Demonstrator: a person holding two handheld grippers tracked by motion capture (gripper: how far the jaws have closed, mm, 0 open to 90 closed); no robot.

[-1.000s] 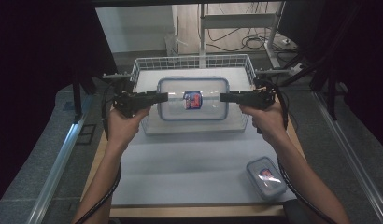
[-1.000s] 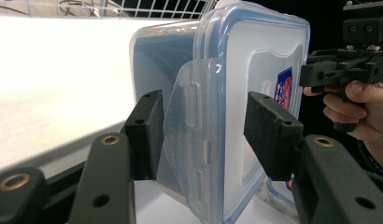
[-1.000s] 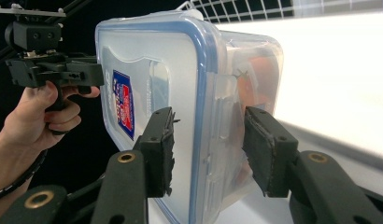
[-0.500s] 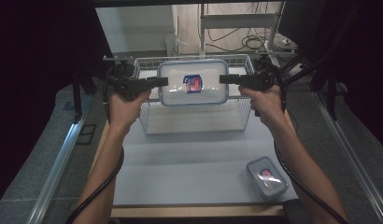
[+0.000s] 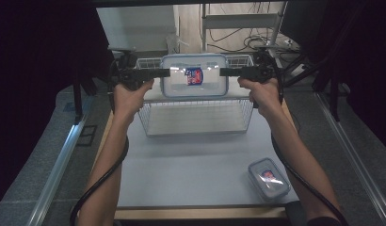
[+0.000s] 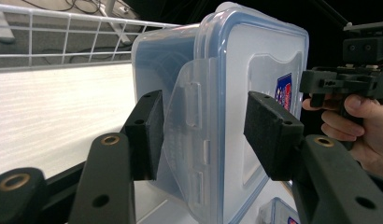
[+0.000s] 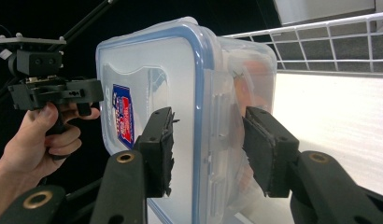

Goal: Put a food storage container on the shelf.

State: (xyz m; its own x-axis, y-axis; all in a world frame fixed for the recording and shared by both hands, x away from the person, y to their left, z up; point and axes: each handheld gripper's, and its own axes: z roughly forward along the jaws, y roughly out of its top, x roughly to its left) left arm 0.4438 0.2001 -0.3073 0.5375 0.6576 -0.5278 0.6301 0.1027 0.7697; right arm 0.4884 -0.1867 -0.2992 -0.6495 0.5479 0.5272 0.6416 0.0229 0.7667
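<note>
Gripping the large clear container (image 5: 195,75) at its two short ends, the left gripper (image 5: 164,73) and right gripper (image 5: 225,72) hold it level above the wire basket (image 5: 196,123), jaws clamped across lid and base beside the latch flaps. It looks stiff, light and rather slick, so those rimmed ends seem the safest hold. Its long axis runs gripper to gripper, lid up.

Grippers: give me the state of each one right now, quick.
Left gripper: closed on the left end of the big container.
Right gripper: closed on the container's right end, holding it above the wire basket.
</note>
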